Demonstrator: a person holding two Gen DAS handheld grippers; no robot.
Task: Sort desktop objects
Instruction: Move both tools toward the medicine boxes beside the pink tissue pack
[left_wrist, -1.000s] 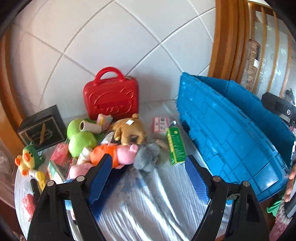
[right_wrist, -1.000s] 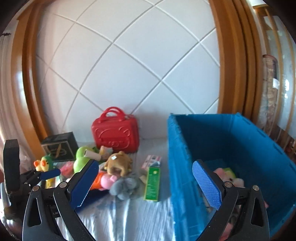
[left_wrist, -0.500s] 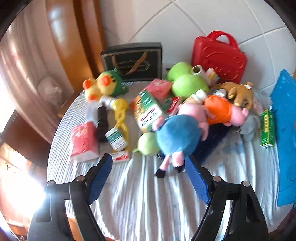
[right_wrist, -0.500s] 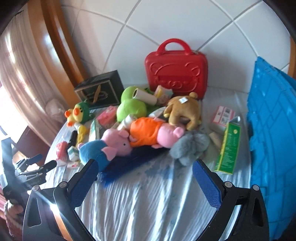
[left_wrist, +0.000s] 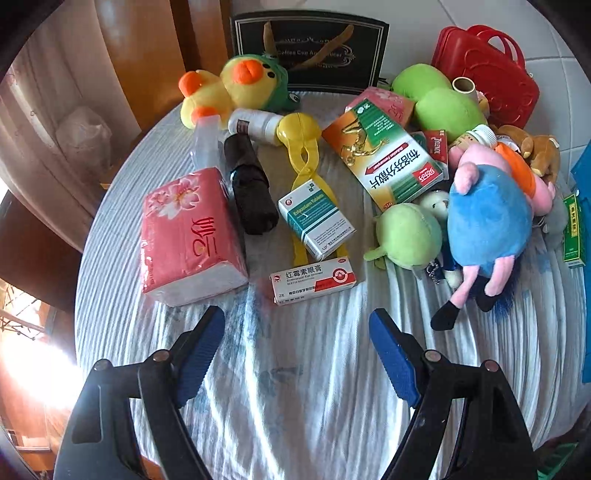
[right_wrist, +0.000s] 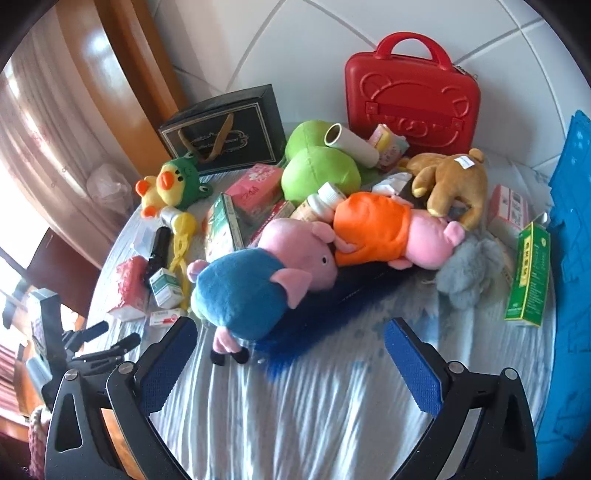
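My left gripper (left_wrist: 297, 328) is open and empty, hovering just short of a white-and-red ointment box (left_wrist: 313, 280), with a red tissue pack (left_wrist: 190, 236) to its left and a teal tablet box (left_wrist: 316, 219) beyond. My right gripper (right_wrist: 290, 339) is open and empty above the cloth, just in front of a blue-bodied pig plush (right_wrist: 258, 280). An orange-bodied pig plush (right_wrist: 391, 232) lies behind it. The left gripper also shows in the right wrist view (right_wrist: 107, 345). The blue crate (right_wrist: 572, 258) stands at the right edge.
A red toy suitcase (right_wrist: 412, 96) and a black gift bag (right_wrist: 225, 136) stand at the back by the tiled wall. A duck plush (left_wrist: 236, 85), green plush (right_wrist: 317, 166), brown bear (right_wrist: 450, 181), grey plush (right_wrist: 469, 273) and green box (right_wrist: 530, 277) crowd the round table.
Both grippers swung left and tipped down toward the table. The left one moved over the small boxes; the right one came close to the blue pig. Both stayed open.
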